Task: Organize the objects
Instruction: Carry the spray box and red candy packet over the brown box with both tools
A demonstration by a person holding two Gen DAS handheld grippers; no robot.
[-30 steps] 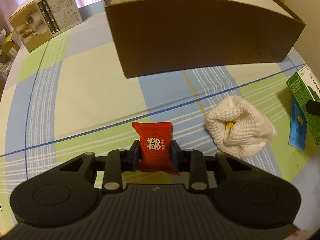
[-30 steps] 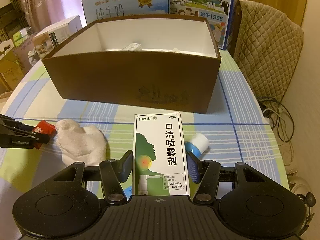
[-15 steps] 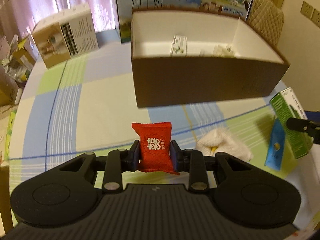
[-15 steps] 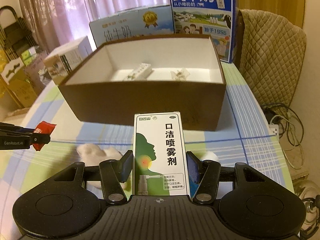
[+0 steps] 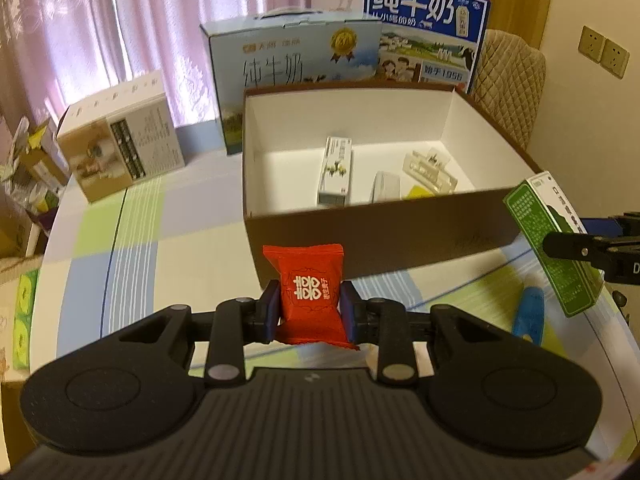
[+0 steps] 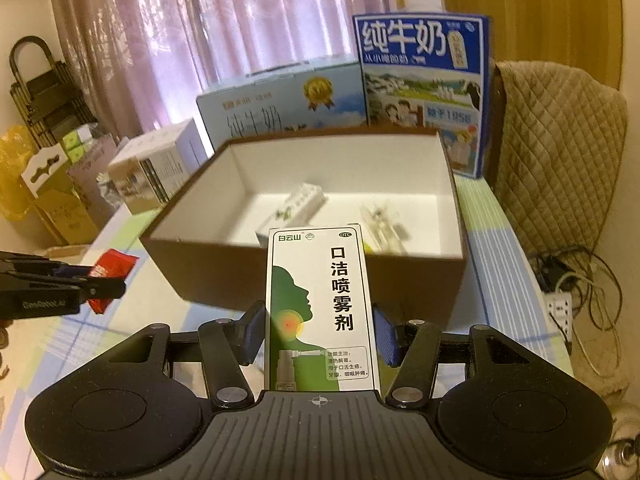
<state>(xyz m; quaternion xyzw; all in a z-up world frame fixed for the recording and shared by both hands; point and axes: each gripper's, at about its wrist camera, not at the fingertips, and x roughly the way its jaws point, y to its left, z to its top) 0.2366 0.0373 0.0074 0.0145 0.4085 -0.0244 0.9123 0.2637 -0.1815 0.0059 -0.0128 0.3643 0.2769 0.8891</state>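
**Already two items lifted, box part-filled**

Clearly the sorting is under way but not finished. The left hand-held gripper [image 5: 311, 312] is clamped on a red candy packet [image 5: 307, 294], its pads pressing both sides, and holds it in the air in front of the near wall of the brown box [image 5: 384, 236]. The right hand-held gripper [image 6: 320, 340] is closed on a green-and-white spray carton [image 6: 320, 312], held upright and also clear of the desk [image 5: 132, 240], just short of the same box.

Inside the box, on its white floor, several things lie already: a small white carton [image 5: 335, 170], a clear plastic piece [image 5: 430, 168], a pale flat item and a bit of yellow beside it, too partly hidden by the wall to name. So some of the job looks done.

What is left, as far as one can judge: both held items need carrying over the near rim and releasing inside. A blue tube [image 5: 529, 314] lies on the checked cloth near the right side, seemingly waiting its turn. Whether the big milk cartons [image 6: 420, 88] and the white box [image 5: 120, 136] standing around belong to the task is unclear; they look like background.
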